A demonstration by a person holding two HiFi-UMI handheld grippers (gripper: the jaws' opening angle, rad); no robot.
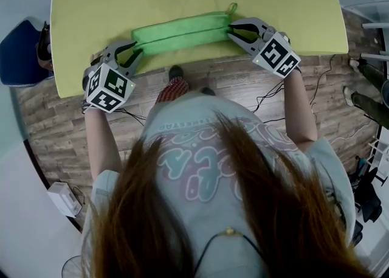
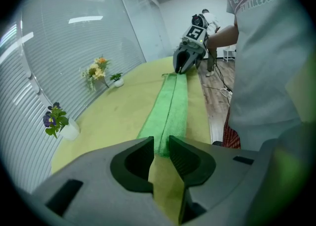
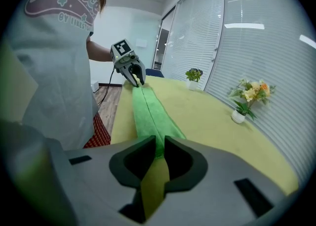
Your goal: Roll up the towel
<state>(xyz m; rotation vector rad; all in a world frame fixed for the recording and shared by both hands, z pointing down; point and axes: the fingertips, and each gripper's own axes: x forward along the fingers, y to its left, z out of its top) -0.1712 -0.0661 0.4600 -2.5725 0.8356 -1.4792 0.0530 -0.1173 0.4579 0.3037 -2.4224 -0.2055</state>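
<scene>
The towel (image 1: 182,34) lies on the yellow-green counter (image 1: 273,3), close to the edge at the person's side, folded to a long narrow strip. In the head view its long axis goes about from 9 o'clock to 3 o'clock, and the 3 o'clock end sits a little farther from the person.

The left gripper (image 1: 132,53) is at the 9 o'clock end and the right gripper (image 1: 232,30) at the 3 o'clock end, so no hand is nearer; each has its own end at 12 o'clock, straight ahead of its fingers. I judge that the roll must travel along this axis, from one short end toward the other.

In both gripper views the fingers stand narrow, with a thin gap. The end of the towel reaches just into that gap at the tips, and behind it the bare counter shows. They do not seem to press it.

How many layers the strip has is hard to see; only a line along its middle shows. The person's head and body cover the lower part of the head view.
</scene>
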